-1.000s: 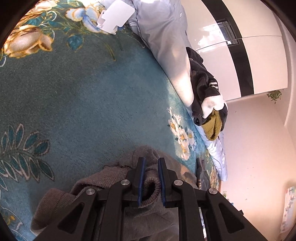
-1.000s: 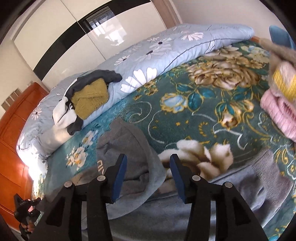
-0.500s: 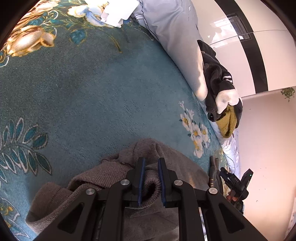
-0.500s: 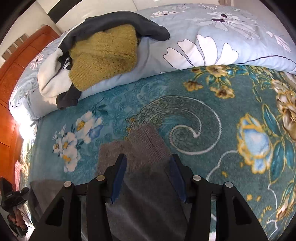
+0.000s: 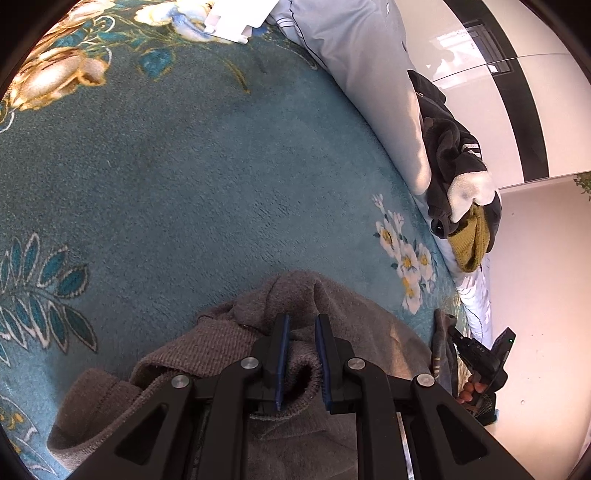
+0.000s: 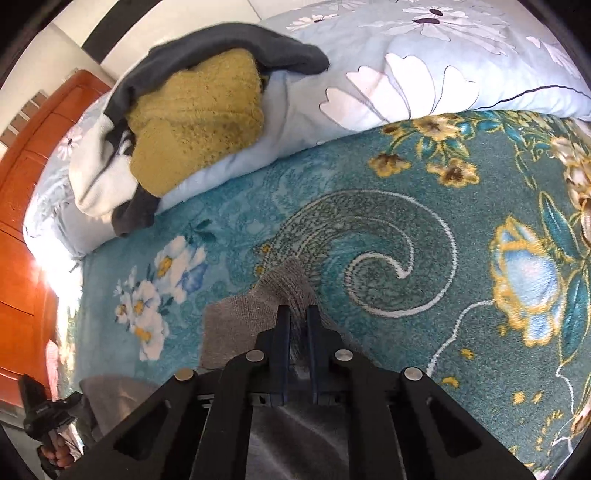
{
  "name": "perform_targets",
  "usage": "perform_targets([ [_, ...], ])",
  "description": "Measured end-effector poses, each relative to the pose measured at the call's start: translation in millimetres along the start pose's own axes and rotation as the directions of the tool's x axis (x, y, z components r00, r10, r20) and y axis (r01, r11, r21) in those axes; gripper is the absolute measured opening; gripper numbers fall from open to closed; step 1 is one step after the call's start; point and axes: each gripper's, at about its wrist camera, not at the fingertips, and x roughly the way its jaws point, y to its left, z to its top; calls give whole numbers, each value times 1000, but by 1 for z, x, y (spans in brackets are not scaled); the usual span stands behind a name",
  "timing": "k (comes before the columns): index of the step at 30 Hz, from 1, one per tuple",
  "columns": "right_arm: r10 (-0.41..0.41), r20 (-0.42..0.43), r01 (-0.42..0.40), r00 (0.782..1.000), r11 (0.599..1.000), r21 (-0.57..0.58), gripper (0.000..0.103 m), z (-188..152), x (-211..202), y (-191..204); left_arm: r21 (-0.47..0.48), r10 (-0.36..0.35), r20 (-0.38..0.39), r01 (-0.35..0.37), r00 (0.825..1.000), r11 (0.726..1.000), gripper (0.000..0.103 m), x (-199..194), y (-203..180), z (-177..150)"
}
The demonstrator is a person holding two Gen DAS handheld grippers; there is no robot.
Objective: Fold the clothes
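Note:
A grey-brown knit sweater (image 5: 229, 354) lies bunched on the teal floral bedspread (image 5: 184, 184). My left gripper (image 5: 302, 325) is shut on a ribbed fold of it, the cloth looping between the blue pads. In the right wrist view the same sweater (image 6: 243, 317) spreads flat, and my right gripper (image 6: 296, 314) has shut on its ribbed cuff edge, cloth pinched between the pads. The right gripper (image 5: 484, 362) also shows at the left view's right edge with a person's fingers on it.
A pale blue flowered duvet (image 6: 406, 74) is rolled along the far side of the bed. On it sits a pile of clothes: a mustard knit (image 6: 195, 114) under a dark garment (image 6: 240, 40). A white paper (image 5: 236, 18) lies far off. An orange wooden headboard (image 6: 22, 206) stands left.
My right gripper swung left and down over the sweater's cuff, then its jaws closed on the cloth. The left gripper kept its hold and tilted slightly.

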Motion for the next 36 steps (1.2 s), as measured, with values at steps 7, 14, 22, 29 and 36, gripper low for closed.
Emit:
perform_targets([
  [7, 61, 354, -118, 933, 983, 140, 8, 21, -129, -50, 28, -3, 61, 1, 998, 1000, 14, -5, -4, 8],
  [14, -52, 537, -129, 842, 947, 294, 8, 6, -218, -130, 82, -58, 227, 41, 972, 996, 12, -49, -19, 43],
  [22, -46, 552, -148, 833, 941, 303, 8, -16, -224, -150, 149, -131, 375, 79, 918, 986, 0, -98, -31, 81],
  [29, -218, 362, 49, 906, 905, 422, 8, -49, -179, -172, 85, -42, 169, 27, 985, 996, 1, -40, -10, 68],
  [36, -337, 296, 225, 894, 908, 353, 10, -55, -175, -150, 3, 32, 78, -33, 996, 999, 9, -15, 6, 63],
])
